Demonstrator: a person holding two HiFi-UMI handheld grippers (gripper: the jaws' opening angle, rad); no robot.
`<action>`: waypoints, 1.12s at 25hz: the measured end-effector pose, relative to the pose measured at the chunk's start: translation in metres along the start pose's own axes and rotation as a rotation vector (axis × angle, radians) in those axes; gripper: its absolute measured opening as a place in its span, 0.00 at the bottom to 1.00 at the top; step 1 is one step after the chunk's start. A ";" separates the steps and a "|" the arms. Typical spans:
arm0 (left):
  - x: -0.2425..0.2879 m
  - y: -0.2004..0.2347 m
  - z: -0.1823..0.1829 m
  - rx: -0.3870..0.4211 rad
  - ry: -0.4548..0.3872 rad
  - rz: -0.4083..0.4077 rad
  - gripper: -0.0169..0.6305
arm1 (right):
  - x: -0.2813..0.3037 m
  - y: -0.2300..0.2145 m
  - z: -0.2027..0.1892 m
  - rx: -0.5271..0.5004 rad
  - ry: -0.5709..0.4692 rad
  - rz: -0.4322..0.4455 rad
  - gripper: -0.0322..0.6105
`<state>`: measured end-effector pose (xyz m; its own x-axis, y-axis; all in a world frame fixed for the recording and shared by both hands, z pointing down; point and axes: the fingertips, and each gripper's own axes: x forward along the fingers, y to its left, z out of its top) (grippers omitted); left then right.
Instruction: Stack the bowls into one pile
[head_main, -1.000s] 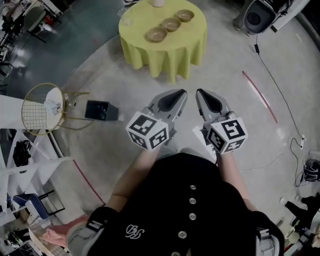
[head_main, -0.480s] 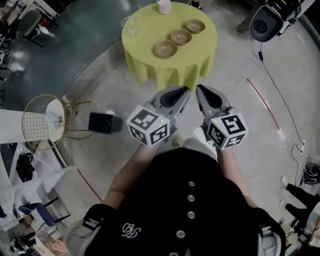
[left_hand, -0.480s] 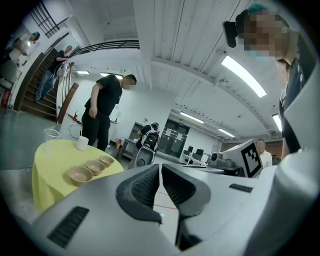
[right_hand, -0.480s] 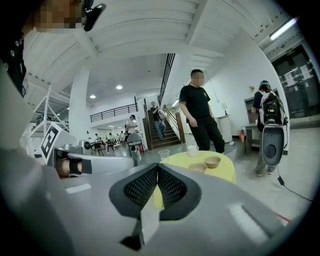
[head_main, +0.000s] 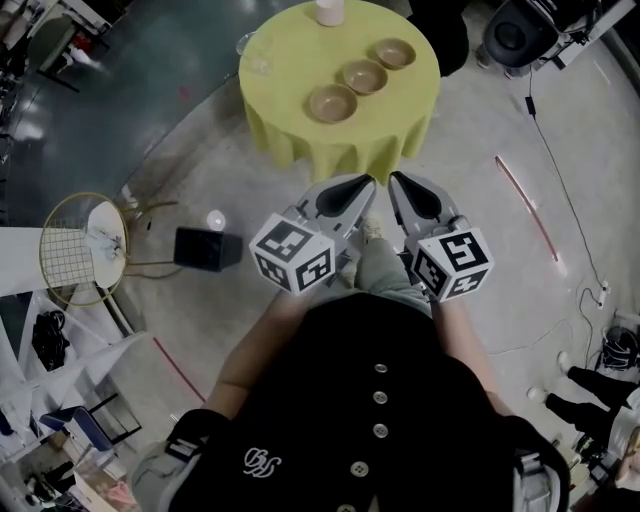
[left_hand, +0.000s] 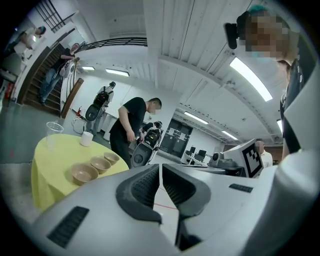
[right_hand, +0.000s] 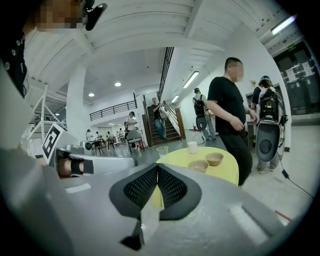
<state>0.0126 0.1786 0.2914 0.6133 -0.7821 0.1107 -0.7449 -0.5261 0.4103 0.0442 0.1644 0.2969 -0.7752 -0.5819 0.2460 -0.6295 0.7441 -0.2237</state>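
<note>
Three tan bowls (head_main: 332, 102) (head_main: 364, 76) (head_main: 394, 53) stand apart in a diagonal row on a round table with a yellow cloth (head_main: 300, 140). The left gripper view has the same bowls (left_hand: 83, 173) (left_hand: 100, 164) (left_hand: 112, 158). Only two of them (right_hand: 198, 165) (right_hand: 214, 159) show past the jaws in the right gripper view. My left gripper (head_main: 365, 185) and right gripper (head_main: 397, 182) are held side by side over the floor, well short of the table. Both are shut and empty, with the jaws meeting in each gripper view (left_hand: 160, 167) (right_hand: 157, 167).
A white cup (head_main: 329, 12) and a clear glass (head_main: 248, 42) stand at the table's far side. A person in black (left_hand: 131, 127) stands close behind the table beside a dark machine (head_main: 515, 35). A black box (head_main: 207, 249) and a round wire frame (head_main: 78, 248) are on the floor at left.
The table and bowls have come nearer and sit a little lower in the head view. Both grippers have moved toward it together and stayed shut.
</note>
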 end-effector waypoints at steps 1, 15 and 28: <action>0.001 0.005 0.000 -0.002 0.000 0.007 0.07 | 0.005 -0.001 0.000 -0.003 0.004 0.007 0.06; 0.056 0.095 0.040 -0.003 -0.010 0.119 0.07 | 0.107 -0.064 0.034 -0.025 0.017 0.099 0.06; 0.109 0.160 0.086 -0.045 -0.088 0.283 0.07 | 0.167 -0.129 0.078 -0.058 0.043 0.216 0.06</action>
<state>-0.0623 -0.0192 0.2915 0.3565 -0.9225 0.1483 -0.8693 -0.2693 0.4145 -0.0084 -0.0548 0.2936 -0.8882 -0.3931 0.2380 -0.4437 0.8683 -0.2217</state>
